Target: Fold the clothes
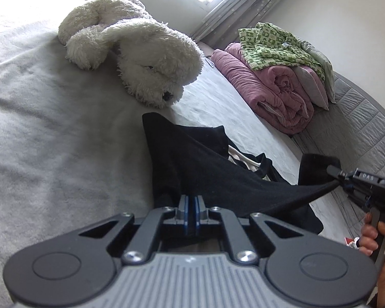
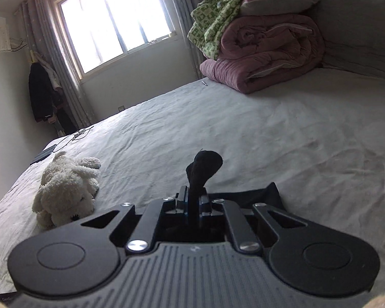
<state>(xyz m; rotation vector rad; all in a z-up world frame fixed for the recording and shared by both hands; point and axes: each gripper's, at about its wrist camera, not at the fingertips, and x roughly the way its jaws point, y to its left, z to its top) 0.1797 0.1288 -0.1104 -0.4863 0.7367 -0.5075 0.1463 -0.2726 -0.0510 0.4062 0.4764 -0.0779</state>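
Note:
A black garment (image 1: 197, 159) hangs stretched over the white bed sheet (image 1: 51, 128), held up between both grippers. My left gripper (image 1: 192, 201) is shut on one edge of it, the cloth running forward from the jaws. In the same view my right gripper (image 1: 338, 177) pinches the other corner at the far right, and a hand (image 1: 379, 241) holds its handle. In the right wrist view my right gripper (image 2: 193, 199) is shut on a bunched tuft of the black garment (image 2: 204, 164) that sticks up past its fingers. Light fabric shows inside a fold.
A white plush dog (image 1: 131, 48) (image 2: 66, 187) lies on the bed near the garment. A folded pink quilt (image 2: 264, 51) with a green patterned garment (image 2: 213, 18) on top stands by the padded headboard (image 1: 367, 128). A window (image 2: 115, 18), curtains and a hanging dark coat (image 2: 42, 92) are beyond.

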